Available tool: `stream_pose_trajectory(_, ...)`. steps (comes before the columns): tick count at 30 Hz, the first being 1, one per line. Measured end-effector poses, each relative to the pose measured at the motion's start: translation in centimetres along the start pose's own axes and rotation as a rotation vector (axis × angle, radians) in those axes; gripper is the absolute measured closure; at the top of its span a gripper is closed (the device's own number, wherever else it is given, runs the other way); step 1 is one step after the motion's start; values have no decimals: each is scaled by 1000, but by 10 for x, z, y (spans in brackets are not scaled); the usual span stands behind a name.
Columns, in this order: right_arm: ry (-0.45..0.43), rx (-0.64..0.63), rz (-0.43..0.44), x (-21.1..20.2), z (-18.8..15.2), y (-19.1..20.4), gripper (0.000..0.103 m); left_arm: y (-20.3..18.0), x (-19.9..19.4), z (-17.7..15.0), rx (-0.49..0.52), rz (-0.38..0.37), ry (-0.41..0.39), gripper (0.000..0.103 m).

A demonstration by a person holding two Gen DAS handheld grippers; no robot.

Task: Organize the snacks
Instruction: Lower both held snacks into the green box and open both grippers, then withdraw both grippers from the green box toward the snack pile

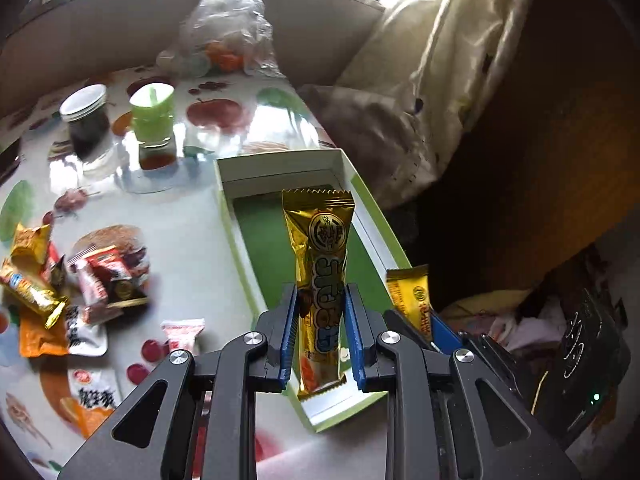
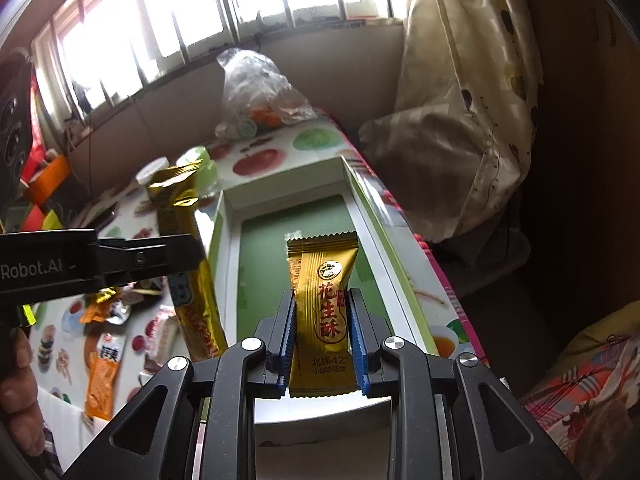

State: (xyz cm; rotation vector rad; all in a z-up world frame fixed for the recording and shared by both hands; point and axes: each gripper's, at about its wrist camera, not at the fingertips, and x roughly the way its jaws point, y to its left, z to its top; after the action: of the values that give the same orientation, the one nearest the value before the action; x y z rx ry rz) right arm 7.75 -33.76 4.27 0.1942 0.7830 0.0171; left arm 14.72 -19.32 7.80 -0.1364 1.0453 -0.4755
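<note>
Both jaws are closed on snacks: our left gripper [image 1: 321, 332] clamps a long gold snack bar [image 1: 320, 280] between its blue pads, the wrapper standing upright, and our right gripper [image 2: 322, 340] pinches a shorter gold peanut-crisp packet [image 2: 322, 312] the same way. We hold both above the open white box [image 1: 240, 224] with its green floor, which lies on the fruit-patterned table [image 1: 200, 256] close to the table's right edge. From the left wrist view, the peanut-crisp packet shows at 3 o'clock of the long bar, just beside it. A loose pile of snack packets [image 1: 80, 280] lies on the table at 9 o'clock of the box, well apart from it. At 11 o'clock of the box stand a dark jar [image 1: 86, 120] with a white lid and a green-lidded cup [image 1: 154, 120], near each other. At 12 o'clock, by the wall, sits a clear plastic bag [image 1: 228, 28].
</note>
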Motion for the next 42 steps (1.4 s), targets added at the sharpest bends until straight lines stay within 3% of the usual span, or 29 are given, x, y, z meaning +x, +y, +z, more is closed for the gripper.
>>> stream_pose_trajectory(19, 61, -25, -46, 21, -6, -2, 79, 2, 44, -3, -16, -17, 116, 79)
stream_pose_trajectory(25, 65, -26, -55, 22, -6, 0, 71, 4, 51, -5, -14, -14, 139, 79)
stream_pose_trajectory(29, 59, -32, -72, 21, -7, 2, 67, 6, 52, -6, -20, -22, 140, 69)
stream_pose_trajectory(37, 43, -21, -95, 12, -8, 4, 62, 9, 41, -6, -29, -26, 121, 59)
stream_pose_trajectory(42, 19, -26, -98, 2, -9, 9, 62, 10, 23, -10, -22, -31, 86, 58)
